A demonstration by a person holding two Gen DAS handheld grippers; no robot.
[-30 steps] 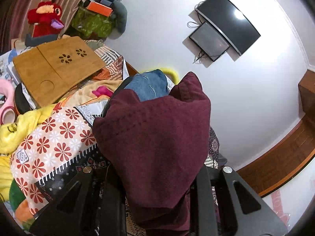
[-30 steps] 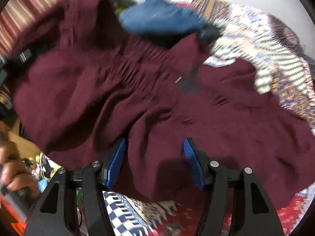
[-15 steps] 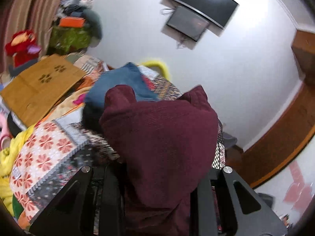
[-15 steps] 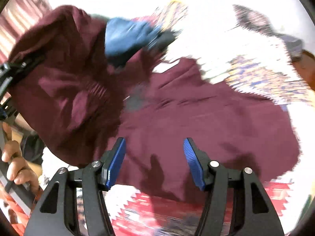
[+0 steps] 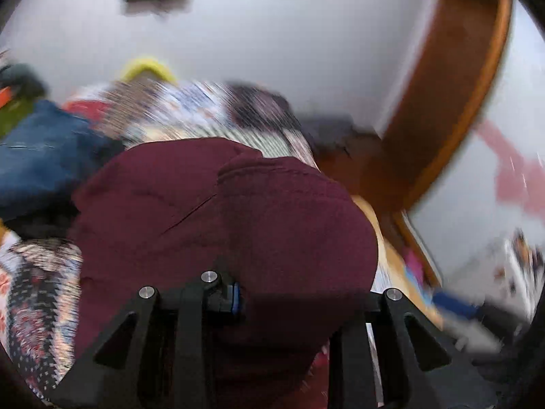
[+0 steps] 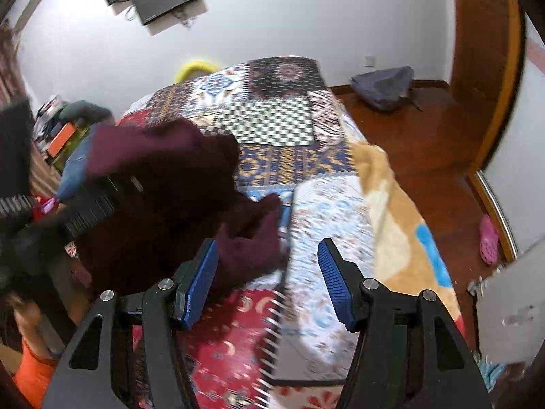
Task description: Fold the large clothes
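Left wrist view is blurred, and most of it is filled by the maroon garment (image 5: 224, 225), which bulges up over the left gripper (image 5: 282, 306) and hides its right finger entirely. Only a sliver of the blue pad (image 5: 235, 298) on the left finger shows at the cloth's edge; the fingers are clamped on the maroon garment, which hangs bunched between them. So crumpled, the cloth shows no clear long axis. Beyond the garment, the patchwork bedspread (image 5: 190, 116) is smeared by motion, and a folded blue denim piece (image 5: 41, 156) lies on it left of the garment.

Right wrist view is sharper. The right gripper (image 6: 267, 279) has its blue-padded fingers (image 6: 201, 283) well apart with nothing between them, hovering above the bedspread (image 6: 272, 126). The garment (image 6: 163, 184) sits left of this gripper as a dark heap over the bedspread, one loose fold (image 6: 255, 235) trailing down just beside the left finger pad; whether they touch is unclear. The left gripper's dark body (image 6: 92, 204) is buried in the heap. At the lower left edge, a hand (image 6: 24, 320) is partly cut off.
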